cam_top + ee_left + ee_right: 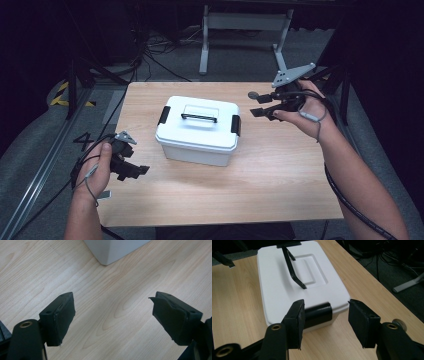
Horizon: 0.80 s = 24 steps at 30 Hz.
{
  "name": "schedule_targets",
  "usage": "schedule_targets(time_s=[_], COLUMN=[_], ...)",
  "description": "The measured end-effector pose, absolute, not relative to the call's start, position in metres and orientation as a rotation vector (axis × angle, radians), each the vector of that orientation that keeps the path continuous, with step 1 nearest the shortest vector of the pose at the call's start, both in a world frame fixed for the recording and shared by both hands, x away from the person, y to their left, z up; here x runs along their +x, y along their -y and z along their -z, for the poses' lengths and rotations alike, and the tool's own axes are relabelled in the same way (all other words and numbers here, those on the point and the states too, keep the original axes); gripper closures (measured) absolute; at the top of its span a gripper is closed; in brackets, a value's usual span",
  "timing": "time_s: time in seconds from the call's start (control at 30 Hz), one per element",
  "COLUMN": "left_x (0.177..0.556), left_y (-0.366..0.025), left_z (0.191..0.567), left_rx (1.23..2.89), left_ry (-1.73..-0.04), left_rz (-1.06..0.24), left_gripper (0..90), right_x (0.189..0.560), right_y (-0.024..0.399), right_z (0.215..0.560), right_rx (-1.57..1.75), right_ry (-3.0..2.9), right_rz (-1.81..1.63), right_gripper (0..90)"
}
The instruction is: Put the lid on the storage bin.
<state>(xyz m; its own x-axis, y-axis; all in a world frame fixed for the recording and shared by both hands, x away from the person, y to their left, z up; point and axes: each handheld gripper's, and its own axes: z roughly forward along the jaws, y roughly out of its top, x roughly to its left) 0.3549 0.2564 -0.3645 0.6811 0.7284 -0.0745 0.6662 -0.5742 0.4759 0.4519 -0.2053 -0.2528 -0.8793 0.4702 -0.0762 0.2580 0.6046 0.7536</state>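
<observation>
A white lidded storage box (197, 131) stands in the middle of the wooden table (280, 175). It has a black carry handle (199, 118) on the lid and a black latch (235, 125) at each end. My right gripper (256, 103) hovers just right of the box, pointing at its right latch (318, 312), jaws open and holding nothing. My left gripper (140, 170) sits low at the table's front left, open over bare wood, with a corner of the box (112, 250) ahead of it.
Beyond the table's far edge, a metal stand (240, 30) and loose cables (150, 55) lie on the grey floor. Black tripod legs (75, 85) stand at the left. Bare wood lies in front of and beside the box.
</observation>
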Motion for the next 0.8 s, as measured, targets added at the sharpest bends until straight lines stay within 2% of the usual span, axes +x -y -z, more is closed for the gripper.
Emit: schedule_targets(time_s=[0.3,0.43,0.5,0.6,0.8], left_x=[0.356,0.356,0.354,0.351,0.352], left_y=[-0.259,-0.261,-0.261,-0.263,-0.269], left_z=[0.365,0.36,0.357,0.357,0.359], left_rx=[2.416,2.311,2.266,2.288,2.252], left_ry=[-1.096,-1.121,-1.11,-1.095,-1.16], left_rz=[-0.18,-0.237,-0.226,-0.213,-0.28], left_gripper=[18.7,19.7,21.0,18.6,20.7], right_x=[0.446,0.447,0.45,0.451,0.452], right_y=[0.252,0.27,0.278,0.288,0.302], right_z=[0.266,0.272,0.274,0.278,0.303], right_rx=[0.727,0.76,0.787,0.816,0.865], right_ry=[-2.498,-2.483,-2.473,-2.478,-2.427], right_rz=[-1.161,-1.128,-1.098,-1.081,-1.062], right_gripper=[45.7,45.6,42.7,41.0,41.7])
